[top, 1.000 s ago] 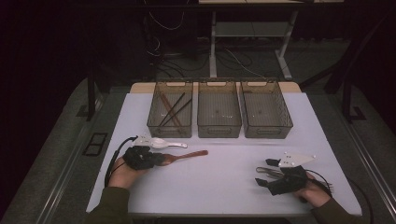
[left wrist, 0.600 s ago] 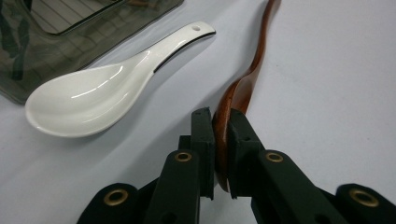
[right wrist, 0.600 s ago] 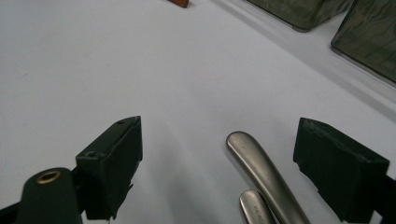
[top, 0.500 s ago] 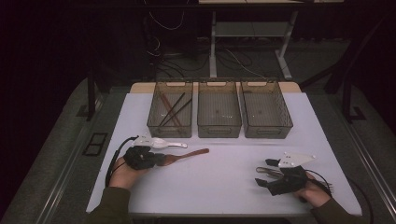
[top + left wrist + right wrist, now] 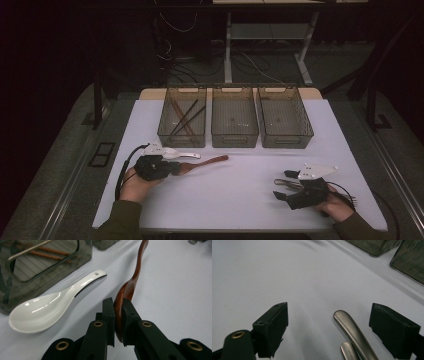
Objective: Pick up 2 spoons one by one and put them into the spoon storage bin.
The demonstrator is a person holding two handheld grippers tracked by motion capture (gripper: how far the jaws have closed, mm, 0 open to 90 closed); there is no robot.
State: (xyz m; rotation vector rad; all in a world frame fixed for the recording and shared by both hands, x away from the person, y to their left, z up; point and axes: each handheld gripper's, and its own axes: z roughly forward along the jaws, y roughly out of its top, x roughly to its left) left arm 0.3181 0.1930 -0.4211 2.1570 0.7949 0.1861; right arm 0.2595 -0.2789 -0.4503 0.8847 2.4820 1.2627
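A white table (image 5: 235, 200) stretches beneath the overhead camera, with a person's two forearms entering from the near edge. Along the far side stand three smoky translucent bins in a row: the left bin (image 5: 165, 131) holds several long brown sticks, while the middle bin (image 5: 235, 137) and the right bin (image 5: 305, 132) look almost bare.

At near left, the left gripper (image 5: 118, 305) has just been closing and now pinches the bowl end of a wooden spoon (image 5: 133, 280), its black jaws pressed against both faces of the reddish-brown wood. The spoon's curved handle runs away from the jaws toward the right across the table, ending just in front of the gap between the left and middle bins.

Just beside it, on the far side, a white ceramic soup spoon (image 5: 50, 306) lies on the tabletop, near the left bin's front wall and apart from the wooden spoon.

At near right, the right gripper (image 5: 329, 327) rests low over the table with its jaws spread wide; between them, untouched, lie the rounded ends of two metal utensil handles (image 5: 352, 332).
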